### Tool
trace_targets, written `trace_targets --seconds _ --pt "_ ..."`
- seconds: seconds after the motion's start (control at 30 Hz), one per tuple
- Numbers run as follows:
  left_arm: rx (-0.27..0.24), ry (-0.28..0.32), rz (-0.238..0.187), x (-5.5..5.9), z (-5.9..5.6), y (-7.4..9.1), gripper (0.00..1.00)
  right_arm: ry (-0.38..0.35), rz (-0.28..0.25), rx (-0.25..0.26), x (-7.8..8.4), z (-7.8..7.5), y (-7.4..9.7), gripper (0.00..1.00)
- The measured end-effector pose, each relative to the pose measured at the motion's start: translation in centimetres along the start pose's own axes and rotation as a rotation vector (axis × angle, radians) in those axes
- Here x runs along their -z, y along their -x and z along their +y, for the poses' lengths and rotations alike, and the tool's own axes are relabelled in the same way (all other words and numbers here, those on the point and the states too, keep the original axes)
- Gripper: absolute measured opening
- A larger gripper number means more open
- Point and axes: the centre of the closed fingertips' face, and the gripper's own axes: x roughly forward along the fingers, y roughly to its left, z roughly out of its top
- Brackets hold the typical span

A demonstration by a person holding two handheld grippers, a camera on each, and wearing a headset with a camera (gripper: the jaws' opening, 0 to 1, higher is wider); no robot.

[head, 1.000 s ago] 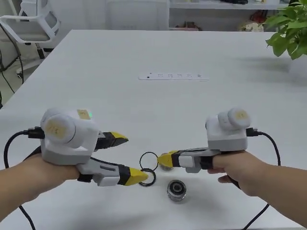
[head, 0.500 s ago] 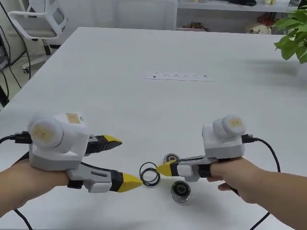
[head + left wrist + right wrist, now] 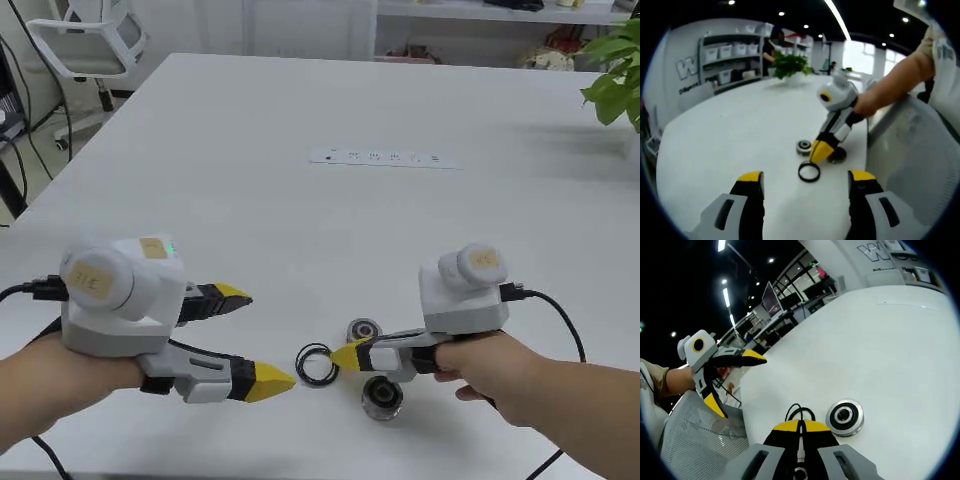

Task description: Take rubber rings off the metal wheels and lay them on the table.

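Located the rubber rings (image 3: 316, 362) lying flat on the white table (image 3: 300, 220) as thin black loops overlapping one another; could not fix their exact count. Found the left gripper (image 3: 258, 336) to the left of the rings and clear of them, jaws spread wide with nothing between the yellow tips, pointed toward the rings. Found the right gripper (image 3: 338, 355) on the right side of the rings, jaws pressed together, the joined yellow tip at the rings' right edge. Could not confirm contact with the rubber, or any loop caught between those jaws, the tip itself covering that spot in the right gripper view. Noted the far wheel (image 3: 362, 329) just beyond the rings and slightly right, lying flat and apart from them. Noted the near wheel (image 3: 382, 394) on the near side of the rings and to their right, partly hidden behind the right gripper's jaws in the left gripper view. Could not settle the presence of a rubber band on either wheel. Recorded a white power strip (image 3: 385, 157) well beyond the rings, markings too small to read, and plant leaves (image 3: 618, 75) farther right of the rings, cut off by the frame edge. Saw the left hand (image 3: 60, 385) and right hand (image 3: 500, 375) behind their grippers, forearms cut off at the frame edges on either side of the rings.
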Motion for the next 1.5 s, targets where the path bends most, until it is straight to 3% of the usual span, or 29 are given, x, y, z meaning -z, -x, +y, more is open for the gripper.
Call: trace_targets --seconds 0.43,0.77,1.03,1.23,1.43,1.5 --pt "-0.004 0.015 0.010 0.5 0.1 0.0 0.69 -0.011 0.001 0.043 0.3 -0.9 0.1 0.01" --pt "0.003 0.019 0.014 0.5 -0.1 0.0 0.69 -0.009 -0.012 0.020 -0.1 -0.2 0.5 0.07" --pt "-0.005 0.032 0.002 0.0 -0.1 0.2 0.69 -0.014 -0.075 -0.003 -1.9 0.6 2.1 0.10" --pt "-0.014 0.049 -0.009 -0.7 -0.1 0.5 0.69 -0.041 -0.154 -0.015 -3.4 1.0 4.0 0.13" --pt "-0.018 0.039 -0.020 -1.3 -0.4 0.9 0.70 0.065 -0.168 0.009 -3.9 2.0 6.2 0.17" --pt "-0.020 0.032 -0.021 -1.6 -0.5 1.1 0.70 0.086 -0.169 0.012 -4.0 1.6 6.7 0.19"
